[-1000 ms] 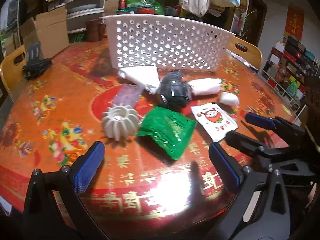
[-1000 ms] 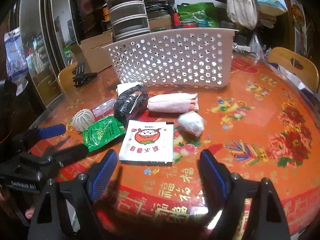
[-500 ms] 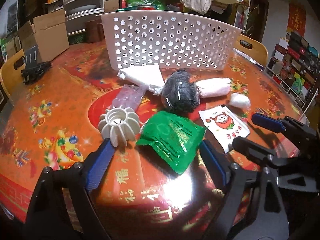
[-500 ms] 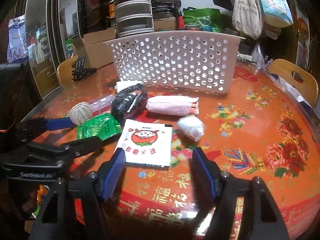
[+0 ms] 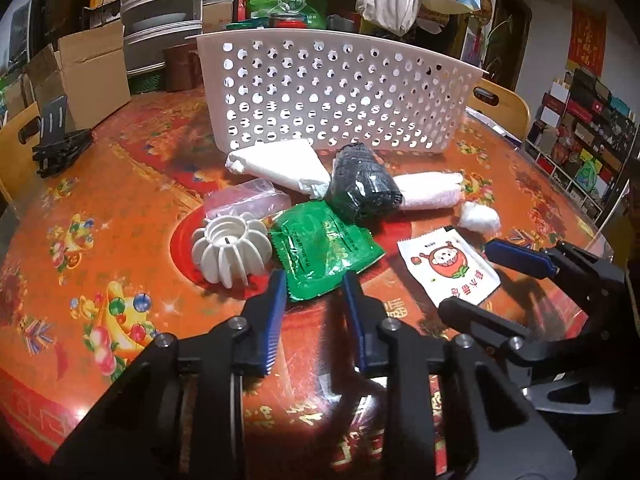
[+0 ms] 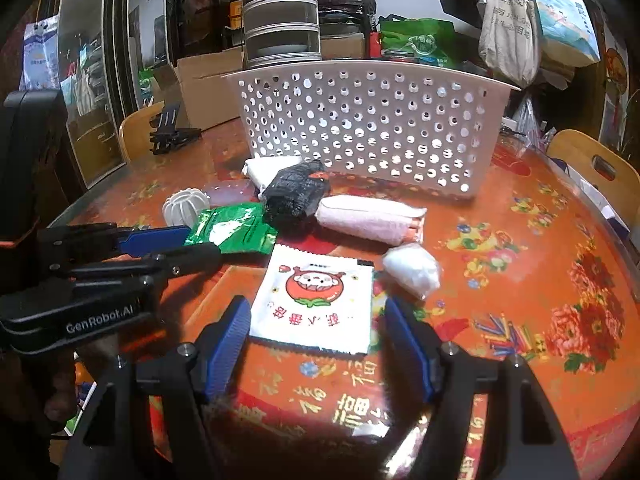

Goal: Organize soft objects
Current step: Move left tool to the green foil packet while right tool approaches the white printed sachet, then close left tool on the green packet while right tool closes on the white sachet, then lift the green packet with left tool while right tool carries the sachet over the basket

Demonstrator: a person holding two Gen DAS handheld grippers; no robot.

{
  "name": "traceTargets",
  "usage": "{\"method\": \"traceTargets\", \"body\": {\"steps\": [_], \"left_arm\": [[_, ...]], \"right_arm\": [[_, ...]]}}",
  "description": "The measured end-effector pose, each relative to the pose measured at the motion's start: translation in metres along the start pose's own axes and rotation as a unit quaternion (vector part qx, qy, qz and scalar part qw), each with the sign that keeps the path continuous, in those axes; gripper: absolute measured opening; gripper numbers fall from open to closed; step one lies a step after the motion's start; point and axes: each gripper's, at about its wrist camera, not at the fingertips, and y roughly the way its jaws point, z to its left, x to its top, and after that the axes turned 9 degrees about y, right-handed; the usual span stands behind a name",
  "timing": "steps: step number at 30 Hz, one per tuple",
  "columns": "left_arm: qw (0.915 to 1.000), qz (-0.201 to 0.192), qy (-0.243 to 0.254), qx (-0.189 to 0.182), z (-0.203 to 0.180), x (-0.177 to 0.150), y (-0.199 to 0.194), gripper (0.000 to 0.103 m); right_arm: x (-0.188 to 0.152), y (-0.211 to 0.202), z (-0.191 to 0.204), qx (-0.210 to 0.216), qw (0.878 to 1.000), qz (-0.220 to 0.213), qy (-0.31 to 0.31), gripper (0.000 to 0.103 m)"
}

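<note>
A green packet [image 5: 322, 251] lies on the red table; my left gripper [image 5: 314, 286] is open, its jaws narrowed around the packet's near corner. It also shows in the right wrist view [image 6: 232, 230]. A white packet with a cartoon face [image 6: 316, 300] lies between the open jaws of my right gripper [image 6: 316, 320]. A black bundle [image 5: 362, 189], a pink rolled cloth [image 5: 432, 196], a white folded cloth [image 5: 280, 164], a small white wad [image 5: 478, 218] and a pinkish bag [image 5: 248, 200] lie in front of the white perforated basket [image 5: 332, 92].
A white ribbed plastic ball [image 5: 230, 248] sits left of the green packet. A black stand [image 5: 56, 142] lies at the table's far left. Wooden chairs [image 6: 596, 172], cardboard boxes [image 5: 84, 72] and stacked containers surround the table.
Both grippers moved forward toward the objects. The left jaws narrowed around the green packet's corner; the right jaws now flank the white packet.
</note>
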Motion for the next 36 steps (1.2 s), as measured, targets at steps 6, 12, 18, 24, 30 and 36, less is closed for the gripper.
{"method": "traceTargets", "body": {"steps": [6, 12, 18, 24, 30, 36], "left_arm": [[0.9997, -0.005, -0.022, -0.011, 0.009, -0.001, 0.001, 0.007], [0.9994, -0.011, -0.026, -0.018, 0.009, -0.004, -0.002, 0.005], [0.9989, -0.030, -0.027, -0.024, 0.007, -0.004, -0.015, 0.003], [0.9979, -0.055, -0.028, -0.018, 0.005, -0.002, -0.035, 0.002], [0.9973, -0.067, -0.024, -0.017, 0.002, 0.002, -0.047, 0.001], [0.9966, -0.079, -0.018, -0.012, 0.000, 0.008, -0.059, 0.001]], "right_arm": [[0.002, 0.005, 0.009, -0.006, 1.000, 0.003, -0.022, 0.053], [0.005, 0.004, 0.002, 0.010, 1.000, 0.007, -0.014, 0.019], [0.003, -0.001, -0.005, 0.043, 0.999, 0.008, 0.010, 0.011], [0.004, -0.014, -0.005, 0.056, 0.998, -0.007, 0.015, 0.007], [0.007, -0.025, -0.004, 0.063, 0.998, -0.018, 0.015, 0.005], [0.012, -0.037, -0.004, 0.064, 0.997, -0.033, 0.015, 0.005]]}}
